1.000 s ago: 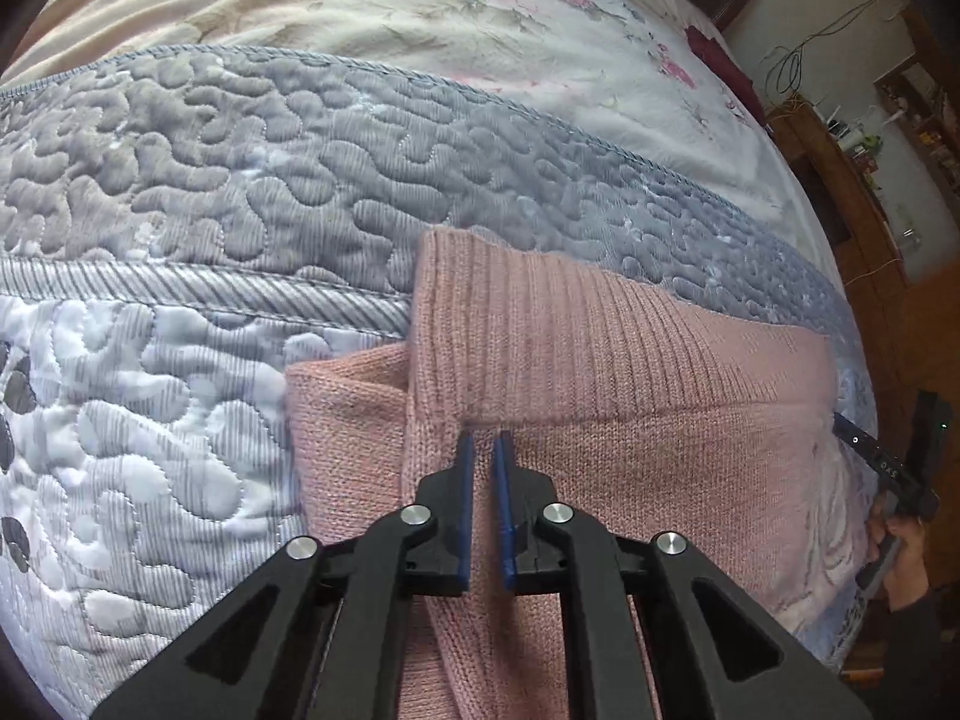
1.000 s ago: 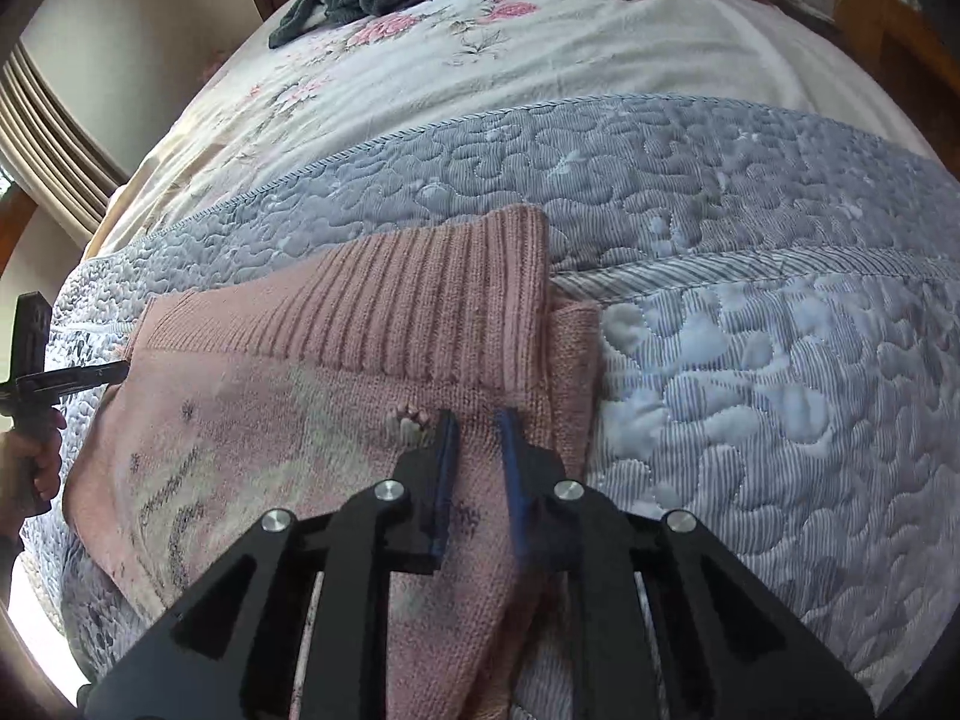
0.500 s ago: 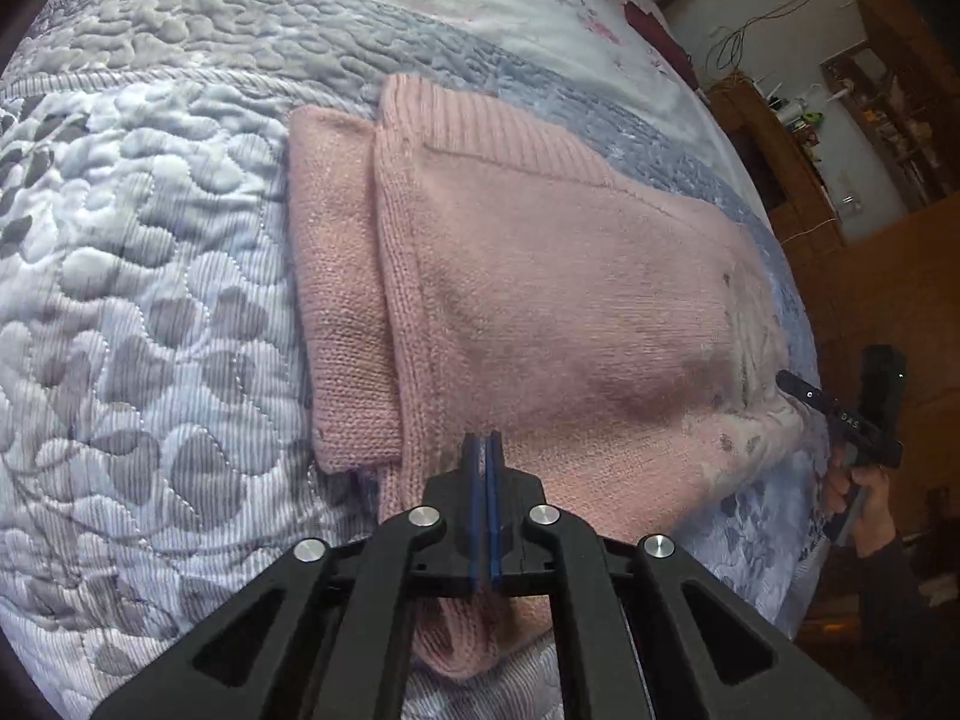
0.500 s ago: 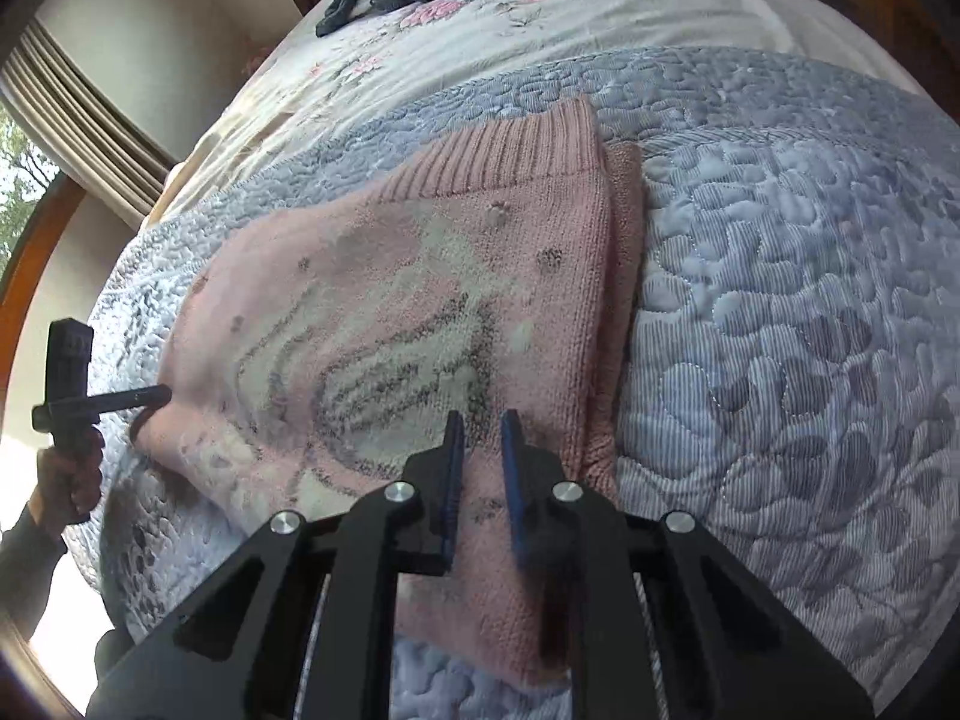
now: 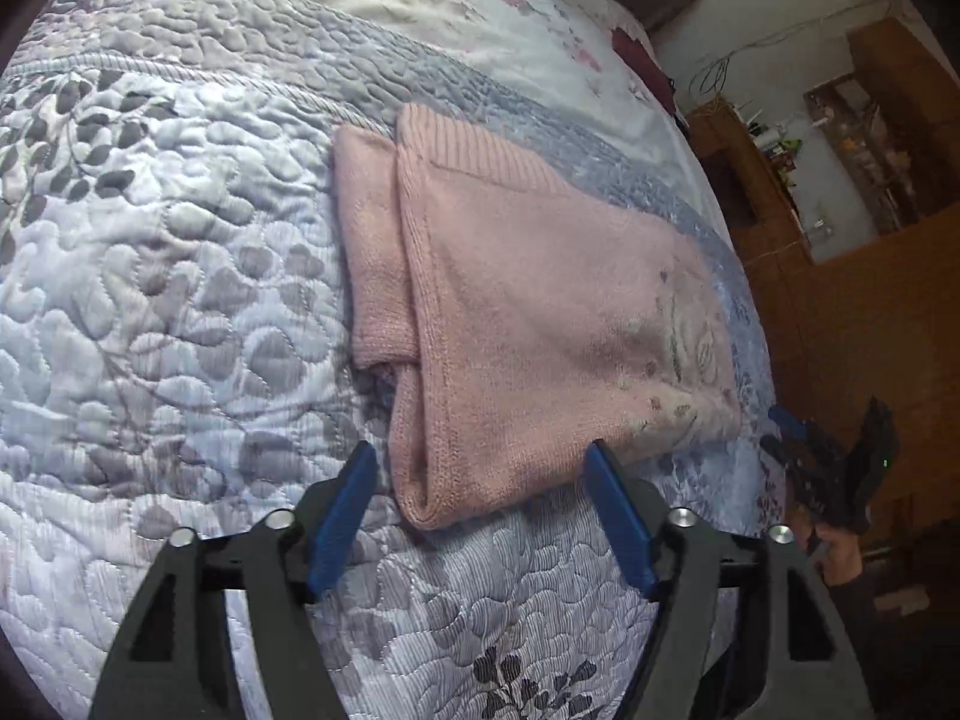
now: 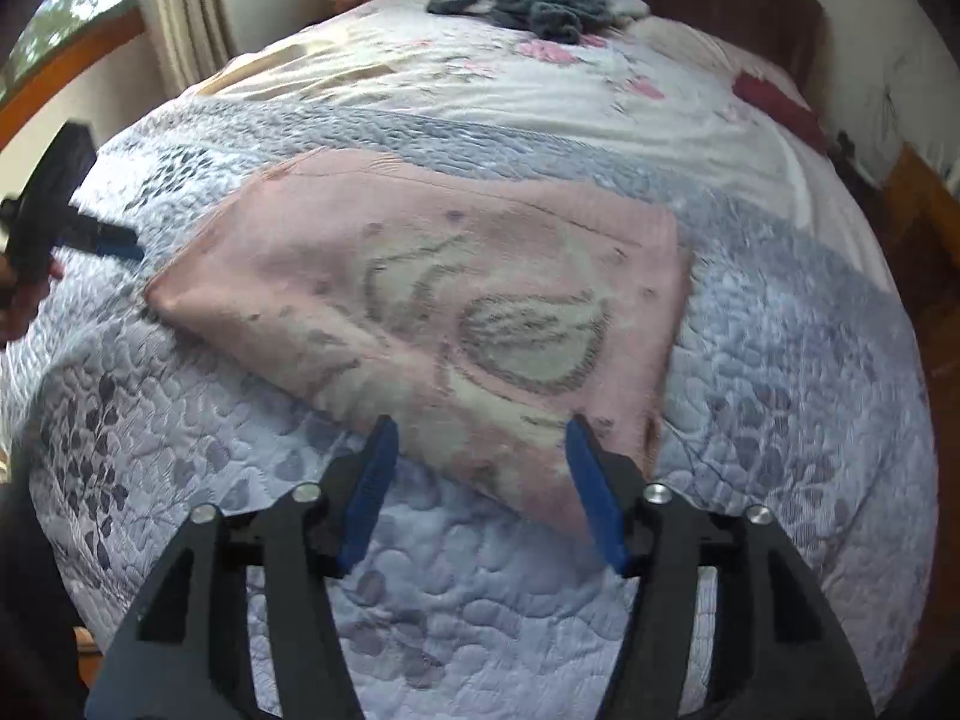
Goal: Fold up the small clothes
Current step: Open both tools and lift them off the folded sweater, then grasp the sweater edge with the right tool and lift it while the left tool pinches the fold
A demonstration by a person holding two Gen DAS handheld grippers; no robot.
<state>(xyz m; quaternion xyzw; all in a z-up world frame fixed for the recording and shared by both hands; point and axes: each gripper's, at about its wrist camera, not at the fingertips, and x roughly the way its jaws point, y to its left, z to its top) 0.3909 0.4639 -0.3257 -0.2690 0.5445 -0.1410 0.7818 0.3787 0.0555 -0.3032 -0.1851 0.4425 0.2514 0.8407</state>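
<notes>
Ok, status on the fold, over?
Left gripper open, right gripper open, both empty. Pink sweater folded, flat on quilt. Nothing in the way.

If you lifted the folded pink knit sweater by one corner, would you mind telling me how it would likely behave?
The folded pink knit sweater would probably droop and unfold, since its soft layers lie loose. It looks light, and the ribbed knit should resist slipping on the quilted grey-blue bedspread. Both tongs stand open, holding nothing.
</notes>
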